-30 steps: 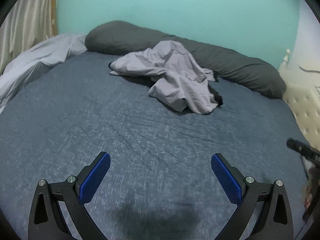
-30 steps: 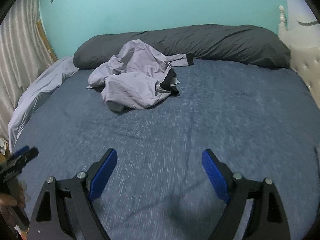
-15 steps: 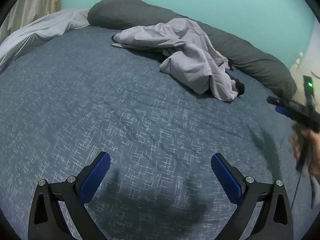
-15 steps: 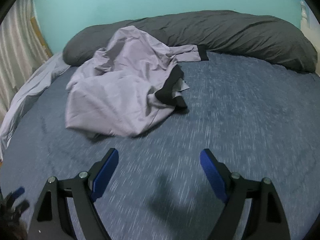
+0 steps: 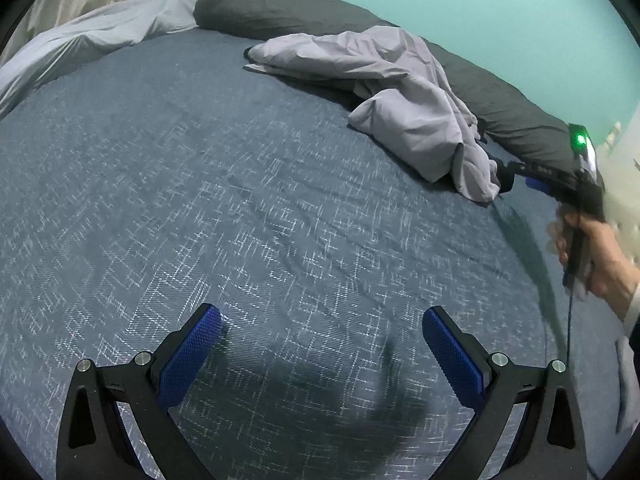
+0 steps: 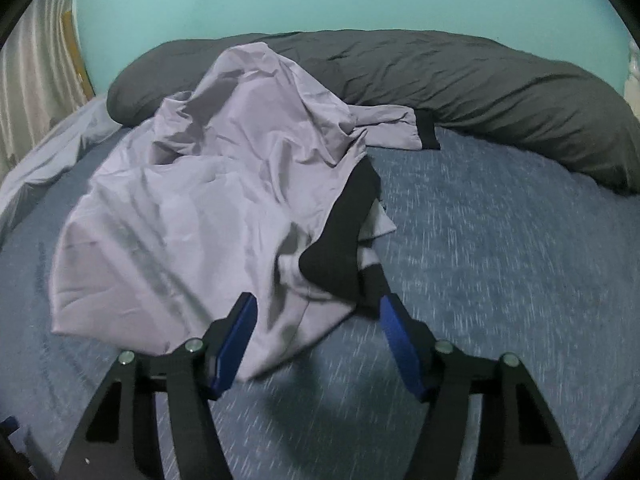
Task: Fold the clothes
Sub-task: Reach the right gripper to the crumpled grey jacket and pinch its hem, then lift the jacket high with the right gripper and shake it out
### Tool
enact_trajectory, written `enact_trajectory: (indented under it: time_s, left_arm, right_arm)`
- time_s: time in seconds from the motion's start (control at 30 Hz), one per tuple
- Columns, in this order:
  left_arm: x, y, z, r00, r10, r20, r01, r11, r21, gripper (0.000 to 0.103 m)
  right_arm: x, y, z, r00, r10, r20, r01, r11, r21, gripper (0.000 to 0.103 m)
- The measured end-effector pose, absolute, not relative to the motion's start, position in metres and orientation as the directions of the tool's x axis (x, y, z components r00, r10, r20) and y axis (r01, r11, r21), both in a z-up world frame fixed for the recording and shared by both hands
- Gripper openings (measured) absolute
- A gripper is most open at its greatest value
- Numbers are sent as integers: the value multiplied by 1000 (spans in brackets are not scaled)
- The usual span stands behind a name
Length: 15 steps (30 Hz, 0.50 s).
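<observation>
Evidently folding not yet begun: garment lying crumpled, first grasp being set up.

Starting at the left, the left gripper (image 5: 322,354) is hovering over bare blue bedspread (image 5: 200,200), its jaws spread wide with nothing between them, well apart from the work. Moving right, the lilac garment (image 6: 208,216) is lying in a bunched heap on the far half of the bed, its upper part resting against the grey bolster pillow (image 6: 480,80), one sleeve with a black cuff (image 6: 428,134) trailing toward the pillow. Further right, the right gripper (image 6: 316,344) is closing its jaws around the garment's near edge beside the black collar band (image 6: 340,248); cloth is sitting between the pads, but they are not yet pressing on it. By my judgement, spreading the garment flat and every fold are remaining.
</observation>
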<state>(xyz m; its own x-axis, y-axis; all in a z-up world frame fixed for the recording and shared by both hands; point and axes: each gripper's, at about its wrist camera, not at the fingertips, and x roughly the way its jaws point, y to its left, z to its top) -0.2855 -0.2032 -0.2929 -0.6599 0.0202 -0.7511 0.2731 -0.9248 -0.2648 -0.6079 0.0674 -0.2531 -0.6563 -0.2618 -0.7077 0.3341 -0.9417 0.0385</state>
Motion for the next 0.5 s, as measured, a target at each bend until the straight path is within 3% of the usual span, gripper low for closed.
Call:
enact_trajectory:
  time_s: [0.17,0.37,0.5]
  left_arm:
    - [-287,-201,-299,-651,32,-758,263,-928,-264,103]
    - [-286,-202,-298,-654,35,-755,256,-930,-265,103]
    - [-285,-205,-293,-662,23,-749,264,-928,-262,103]
  right_arm:
    - [-633,57,-267,-648,-216,-731,322,-947,-6,62]
    - [-627,50,-270,-629,-281,-724,385,-923,24,11]
    - [-605,52,-243,-651,-340,-678,410,-910,62,3]
